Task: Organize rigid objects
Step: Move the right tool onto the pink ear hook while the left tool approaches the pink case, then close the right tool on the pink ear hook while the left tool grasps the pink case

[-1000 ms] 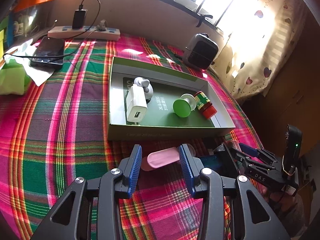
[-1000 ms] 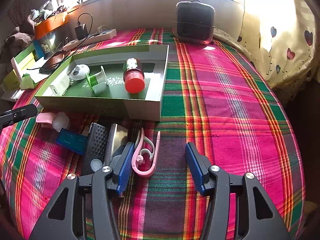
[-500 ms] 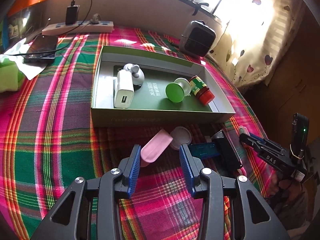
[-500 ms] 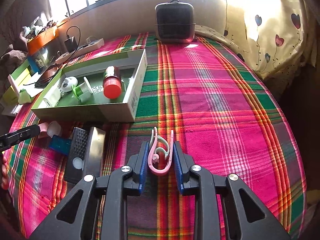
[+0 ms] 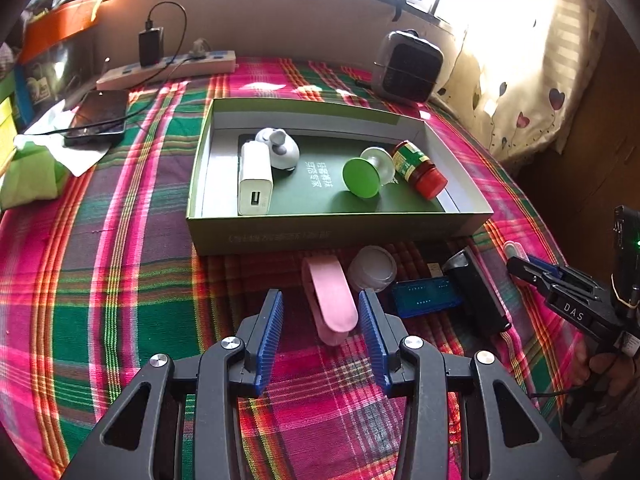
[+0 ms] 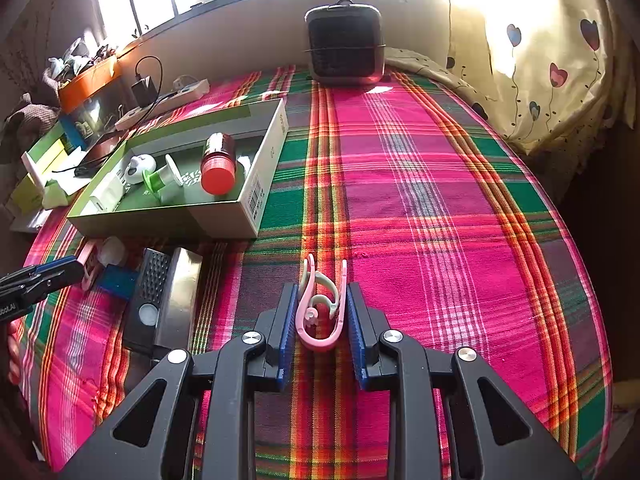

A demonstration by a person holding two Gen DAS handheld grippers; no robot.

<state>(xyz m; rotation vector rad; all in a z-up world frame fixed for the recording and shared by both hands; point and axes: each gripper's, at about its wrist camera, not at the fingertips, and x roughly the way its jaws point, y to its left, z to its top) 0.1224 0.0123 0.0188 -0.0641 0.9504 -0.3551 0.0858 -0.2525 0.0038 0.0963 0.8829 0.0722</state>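
Observation:
A green box (image 5: 332,236) on the plaid cloth holds a white charger (image 5: 255,178), a grey-white earbud case (image 5: 280,148), a green-capped item (image 5: 362,178) and a red-lidded jar (image 5: 418,168). My left gripper (image 5: 320,320) is open, its fingers either side of a pink case (image 5: 332,300) in front of the box. My right gripper (image 6: 319,320) is shut on a pink clip (image 6: 320,312). The box (image 6: 256,196) lies to its left.
Beside the pink case lie a clear round lid (image 5: 372,268), a blue module (image 5: 426,298) and a black remote (image 5: 476,292). A heater (image 6: 346,50) stands at the back. A power strip (image 5: 168,68) and phone (image 5: 98,118) lie back left.
My right gripper closed on the pink clip and holds it. My left gripper moved so the pink case lies between its open fingers.

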